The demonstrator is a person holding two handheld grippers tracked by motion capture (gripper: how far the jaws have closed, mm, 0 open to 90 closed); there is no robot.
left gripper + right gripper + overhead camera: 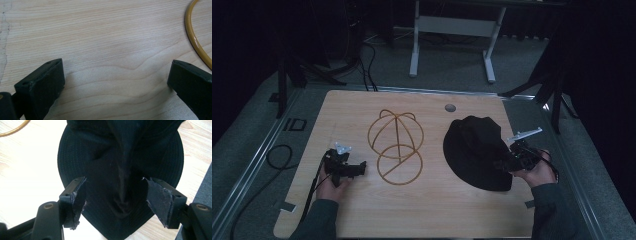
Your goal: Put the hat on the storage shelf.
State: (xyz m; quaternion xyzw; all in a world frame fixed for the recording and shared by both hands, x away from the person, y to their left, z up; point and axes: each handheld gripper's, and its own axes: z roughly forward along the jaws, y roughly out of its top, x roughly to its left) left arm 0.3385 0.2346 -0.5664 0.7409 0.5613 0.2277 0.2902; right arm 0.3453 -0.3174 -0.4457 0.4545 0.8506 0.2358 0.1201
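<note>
High view: black hat [477,150] just left of right gripper [507,162], jaws spread over brim, not pinching; wire stand [396,145] farther left, beside released left gripper [357,169].

Two forearms reach in from the near edge of the table [362,210]. Left gripper [360,169] rests low, jaws wide apart; right gripper [501,163] likewise spread.

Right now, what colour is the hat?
Black: the hat shows best in the right gripper view.
</note>
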